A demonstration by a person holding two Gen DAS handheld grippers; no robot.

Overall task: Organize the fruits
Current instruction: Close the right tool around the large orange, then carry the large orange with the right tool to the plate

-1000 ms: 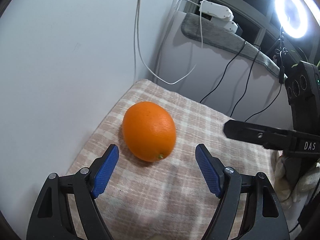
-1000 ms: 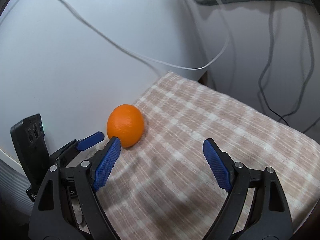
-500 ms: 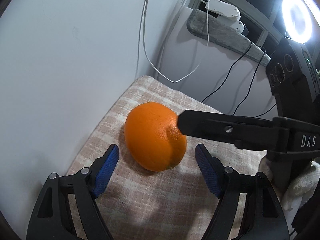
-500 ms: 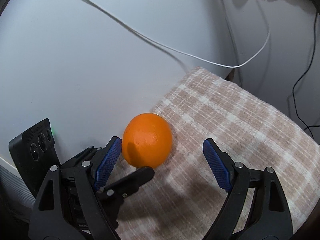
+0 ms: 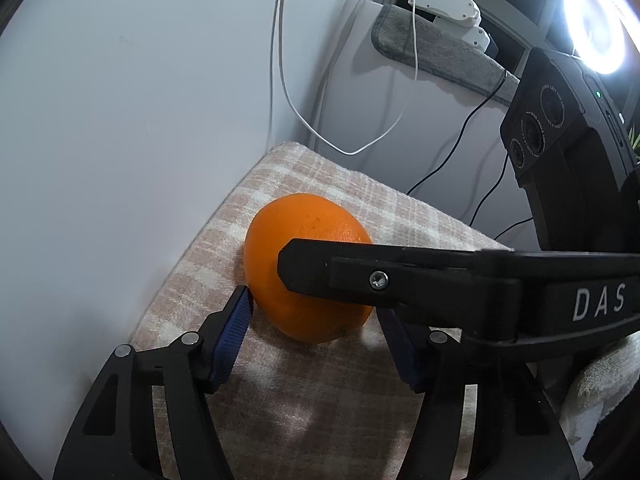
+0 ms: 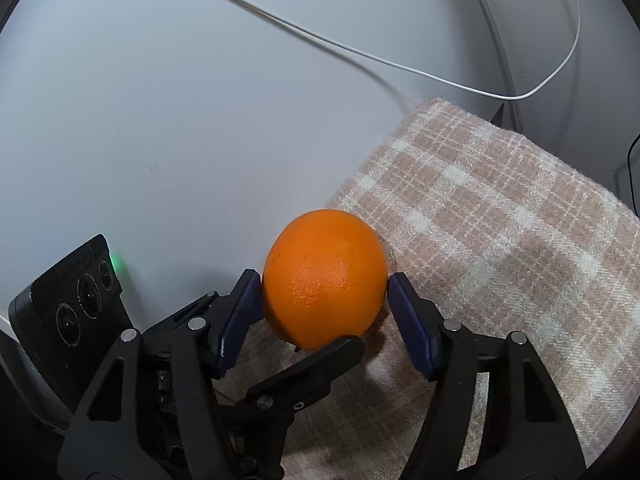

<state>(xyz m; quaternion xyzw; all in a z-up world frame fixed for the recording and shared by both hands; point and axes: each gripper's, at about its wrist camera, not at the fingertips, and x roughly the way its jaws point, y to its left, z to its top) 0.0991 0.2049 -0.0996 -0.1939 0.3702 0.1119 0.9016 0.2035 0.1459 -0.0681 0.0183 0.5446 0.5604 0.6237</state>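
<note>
The orange (image 6: 325, 278) on the checked cloth (image 6: 500, 240) is seen clamped by the just-closing right tool (image 6: 325, 284) in the right view only, while the closing left tool (image 5: 314, 312) touches it with one pad (image 5: 234, 328), its other hidden.

Lower right of orange (image 5: 308, 236) covered by right gripper's (image 6: 324, 300) finger crossing left wrist view. Left gripper's (image 5: 314, 320) right pad mostly behind that finger; contact with orange not discernible there. Orange's underside masked by a black finger in right wrist view. Ring light (image 5: 596, 36) cut by frame edge, blown out. Cable (image 6: 360, 52) ends out of frame.
</note>
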